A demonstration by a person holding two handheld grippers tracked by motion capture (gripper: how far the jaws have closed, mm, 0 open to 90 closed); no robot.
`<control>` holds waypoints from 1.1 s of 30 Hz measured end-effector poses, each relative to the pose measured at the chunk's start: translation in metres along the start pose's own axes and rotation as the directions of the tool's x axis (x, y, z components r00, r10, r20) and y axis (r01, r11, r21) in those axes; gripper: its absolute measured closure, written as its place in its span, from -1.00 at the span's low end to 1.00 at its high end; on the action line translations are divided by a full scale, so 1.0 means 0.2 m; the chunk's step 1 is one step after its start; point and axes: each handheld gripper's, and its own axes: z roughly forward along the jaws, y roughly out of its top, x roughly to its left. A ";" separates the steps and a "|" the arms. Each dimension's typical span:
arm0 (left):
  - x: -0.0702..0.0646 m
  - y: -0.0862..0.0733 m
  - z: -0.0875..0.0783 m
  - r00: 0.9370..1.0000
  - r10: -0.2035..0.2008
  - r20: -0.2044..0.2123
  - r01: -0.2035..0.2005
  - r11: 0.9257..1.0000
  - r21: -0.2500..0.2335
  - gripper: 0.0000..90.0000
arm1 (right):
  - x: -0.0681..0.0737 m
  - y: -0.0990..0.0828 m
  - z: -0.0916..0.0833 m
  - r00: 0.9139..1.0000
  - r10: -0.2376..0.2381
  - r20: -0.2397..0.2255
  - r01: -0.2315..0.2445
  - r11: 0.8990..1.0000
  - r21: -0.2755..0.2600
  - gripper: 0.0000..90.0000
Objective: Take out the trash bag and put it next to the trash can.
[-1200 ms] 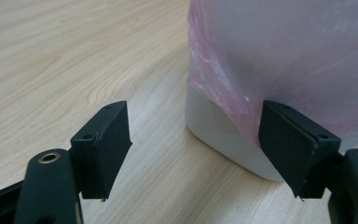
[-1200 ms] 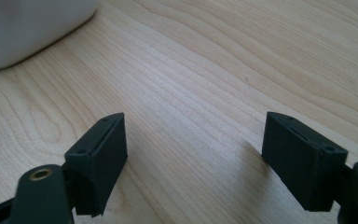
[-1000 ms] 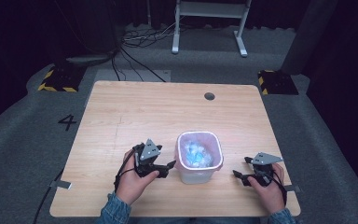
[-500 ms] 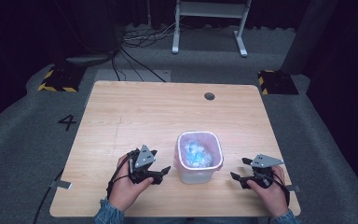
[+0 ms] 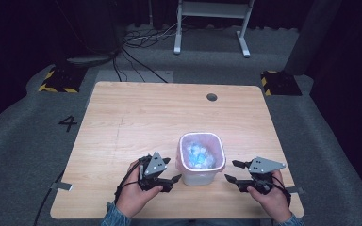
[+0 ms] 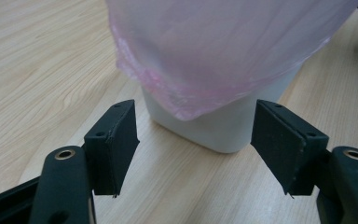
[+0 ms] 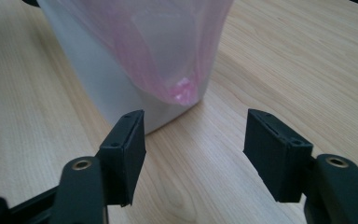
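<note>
A small white bin (image 5: 201,160) lined with a pink bag stands near the table's front edge, with blue and white scraps inside. My left gripper (image 5: 173,170) is open just left of the bin, its jaws pointing at the bin's base. In the left gripper view the bin (image 6: 223,126) and the pink bag's hem (image 6: 186,88) sit just beyond the open left gripper (image 6: 196,149). My right gripper (image 5: 232,171) is open a short way right of the bin. The right gripper view shows the bin (image 7: 121,88) ahead and left of the open right gripper (image 7: 193,154). Neither touches the bin.
The wooden table (image 5: 136,122) has a round cable hole (image 5: 211,97) at the back right. A strip of tape (image 5: 62,187) hangs at the front left edge. Beyond the table lie cables, a white stand (image 5: 212,23) and hazard-striped blocks (image 5: 56,80).
Both grippers have pulled slightly back toward the table's front edge; the left one has drawn a little away from the bin. The bin has not moved.
</note>
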 end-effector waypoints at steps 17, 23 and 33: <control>-0.04 0.02 -0.01 0.997 0.060 0.052 -0.058 0.997 -0.056 0.99 | 0.08 0.09 0.03 0.985 -0.079 -0.153 0.069 0.995 -0.072 0.78; -0.07 0.06 -0.08 0.994 0.089 0.056 -0.086 0.994 -0.060 0.99 | 0.11 0.11 -0.03 0.983 -0.097 -0.157 0.081 0.991 -0.104 0.93; -0.12 0.13 -0.16 0.992 0.100 0.070 -0.092 0.989 -0.117 0.99 | 0.16 0.17 -0.13 0.978 -0.131 -0.160 0.104 0.980 -0.170 0.93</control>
